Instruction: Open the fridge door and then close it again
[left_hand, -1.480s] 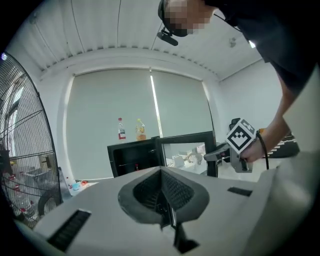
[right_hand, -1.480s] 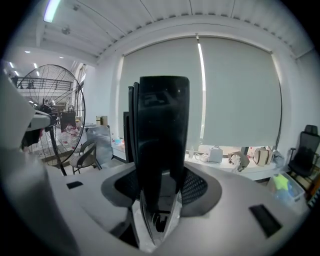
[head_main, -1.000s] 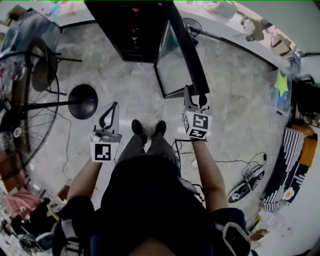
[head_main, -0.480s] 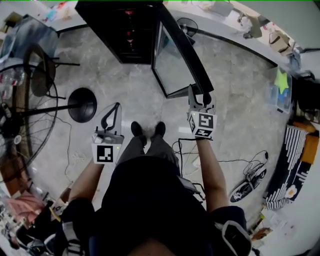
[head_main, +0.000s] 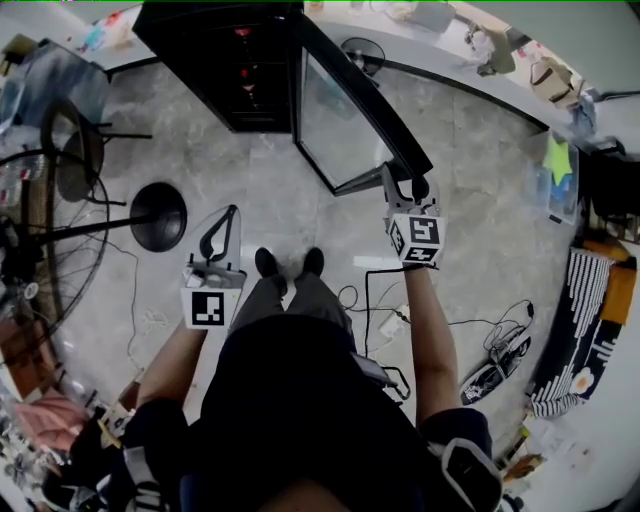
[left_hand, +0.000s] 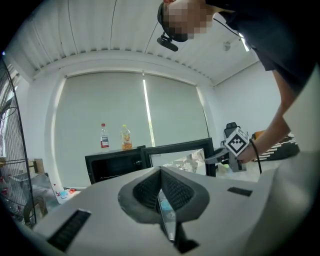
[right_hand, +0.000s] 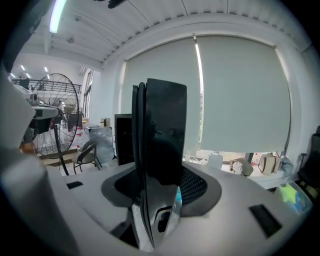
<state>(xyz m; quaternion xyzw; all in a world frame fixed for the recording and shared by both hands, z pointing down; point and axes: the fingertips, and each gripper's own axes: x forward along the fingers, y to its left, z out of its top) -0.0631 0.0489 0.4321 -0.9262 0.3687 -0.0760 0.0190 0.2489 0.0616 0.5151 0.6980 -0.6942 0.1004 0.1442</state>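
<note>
— Fridge door (head_main: 340, 130), black-framed glass: where is it?
— It stands open off the black fridge cabinet (head_main: 220, 60), whose inside is too dark to read. One right gripper (head_main: 402, 185) pinches the door's outer edge.
— Left gripper (head_main: 218, 235)?
— Left of the door, jaws pressed together, empty. Behind the door stand two plastic bottles: one clear (left_hand: 104, 136), one yellow (left_hand: 125, 137).

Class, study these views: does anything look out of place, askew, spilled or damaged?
Nothing is spilled or broken. The black fridge's glass door stands swung open, its edge clamped in the right gripper. Beside the person's shoes, loose black cables trail over the grey floor, a possible trip risk.
</note>
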